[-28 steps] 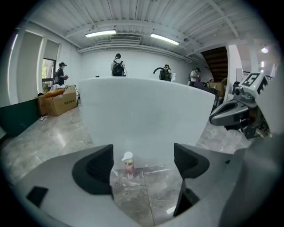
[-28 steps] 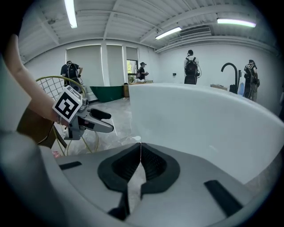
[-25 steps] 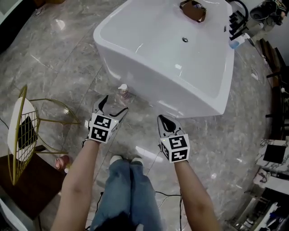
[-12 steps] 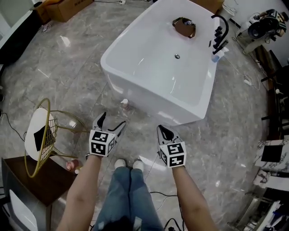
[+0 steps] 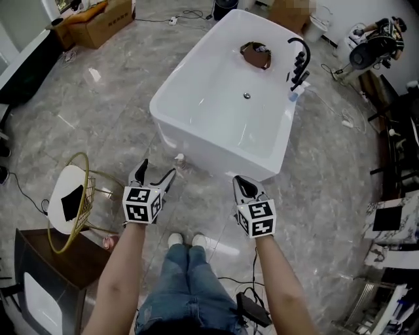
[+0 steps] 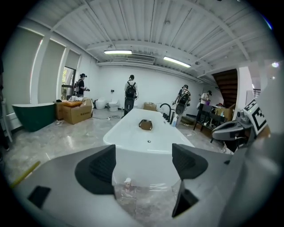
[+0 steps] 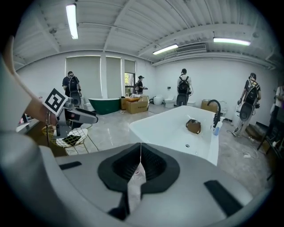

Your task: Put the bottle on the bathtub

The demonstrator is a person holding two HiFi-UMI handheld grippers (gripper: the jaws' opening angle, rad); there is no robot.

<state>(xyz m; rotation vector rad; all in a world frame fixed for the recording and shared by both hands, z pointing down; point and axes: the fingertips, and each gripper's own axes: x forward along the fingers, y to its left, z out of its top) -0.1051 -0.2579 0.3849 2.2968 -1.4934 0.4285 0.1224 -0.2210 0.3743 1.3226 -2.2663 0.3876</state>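
left gripper (image 5: 152, 173) jaws spread, empty, facing bottle (image 5: 179, 159) sitting on floor beside bathtub (image 5: 196, 91); right gripper (image 5: 243, 188) jaws pressed together.

A glossy grey marble floor (image 5: 98, 105) runs through the whole room. A gold wire chair (image 5: 57, 212) with a white seat stands just beside a dark table (image 5: 55, 268) at the lower left. Cardboard boxes (image 5: 105, 16) sit at the far end, with a green tub (image 7: 104, 105) near them in front of tall blinded windows (image 7: 84, 71). The walls (image 6: 151, 86) are white. The ribbed white ceiling (image 6: 133, 22) carries lit tube lights (image 7: 71, 20). A dark staircase (image 6: 227, 84) rises at the right, and black shelving (image 5: 399, 121) lines that side.
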